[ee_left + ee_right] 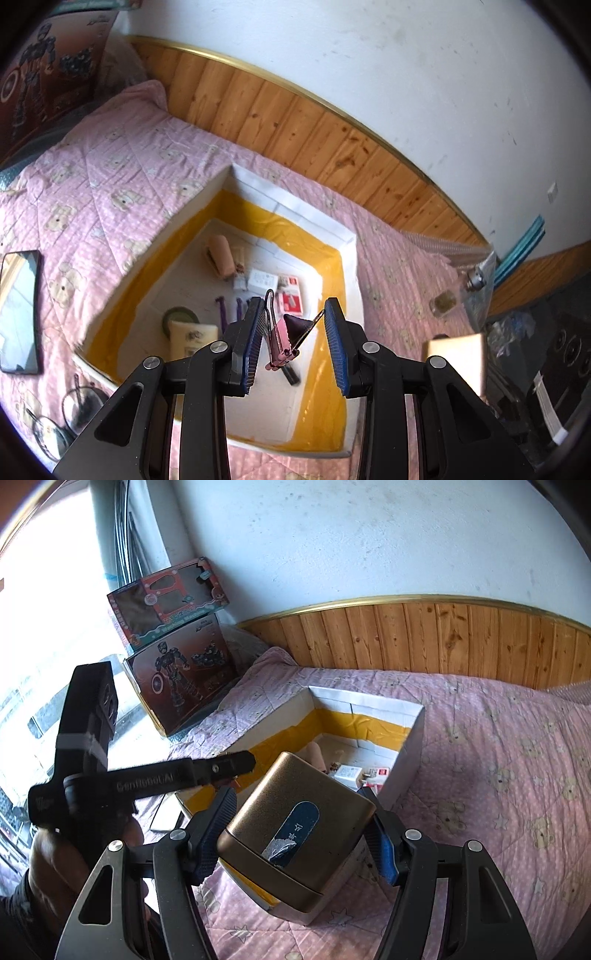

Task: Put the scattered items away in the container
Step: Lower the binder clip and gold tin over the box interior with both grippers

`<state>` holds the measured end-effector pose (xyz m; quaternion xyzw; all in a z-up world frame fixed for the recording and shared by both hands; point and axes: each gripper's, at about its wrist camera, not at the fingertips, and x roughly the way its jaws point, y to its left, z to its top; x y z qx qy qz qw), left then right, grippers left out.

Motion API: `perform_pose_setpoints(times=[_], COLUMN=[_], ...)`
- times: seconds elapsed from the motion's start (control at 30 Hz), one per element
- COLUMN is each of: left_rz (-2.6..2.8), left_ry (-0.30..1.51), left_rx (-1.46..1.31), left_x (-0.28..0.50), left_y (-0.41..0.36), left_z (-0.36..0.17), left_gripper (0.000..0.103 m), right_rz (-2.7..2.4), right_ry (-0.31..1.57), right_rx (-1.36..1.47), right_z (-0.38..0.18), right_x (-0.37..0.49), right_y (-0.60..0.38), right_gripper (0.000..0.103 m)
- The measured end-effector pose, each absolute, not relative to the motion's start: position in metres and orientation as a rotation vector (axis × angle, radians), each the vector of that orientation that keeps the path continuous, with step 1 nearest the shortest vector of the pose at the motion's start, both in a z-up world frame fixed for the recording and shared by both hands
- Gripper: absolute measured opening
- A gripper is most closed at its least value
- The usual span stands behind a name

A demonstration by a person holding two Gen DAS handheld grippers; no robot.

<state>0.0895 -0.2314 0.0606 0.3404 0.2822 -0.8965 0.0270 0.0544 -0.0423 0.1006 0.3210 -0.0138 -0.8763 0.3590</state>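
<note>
A white box with yellow tape lining [347, 240] sits open on the pink quilt and holds several small items. My left gripper [291, 325] hovers over the box with its jaws spread; a pink binder clip [282, 341] hangs between them, its wire arms touching both pads. My right gripper [299, 830] is shut on a gold rectangular tin [295, 827] with a blue oval label and holds it above the box's near corner [413, 731]. The left gripper's body [140, 779] shows at the left of the right wrist view.
On the quilt lie a phone [20, 310], glasses [66, 413] and a small glass bottle [445, 304]. Toy boxes [177, 657] stand at the bed's head. A wood-panelled wall [295, 122] runs behind the bed. A black speaker [561, 354] is at right.
</note>
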Motion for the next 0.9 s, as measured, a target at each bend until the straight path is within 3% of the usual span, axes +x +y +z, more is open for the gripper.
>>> perform_pose_setpoints(times=[0.9], left_rz=[-2.695], left_ry=[0.951], left_rx=[1.223], left_x=[0.037], left_y=[-0.281], left_z=[0.033], left_gripper=[0.034], right_rz=[-2.085], right_ry=[0.286], right_rx=[0.968], right_z=[0.091], right_x=[0.026], right_y=[-0.117], right_gripper=[0.067])
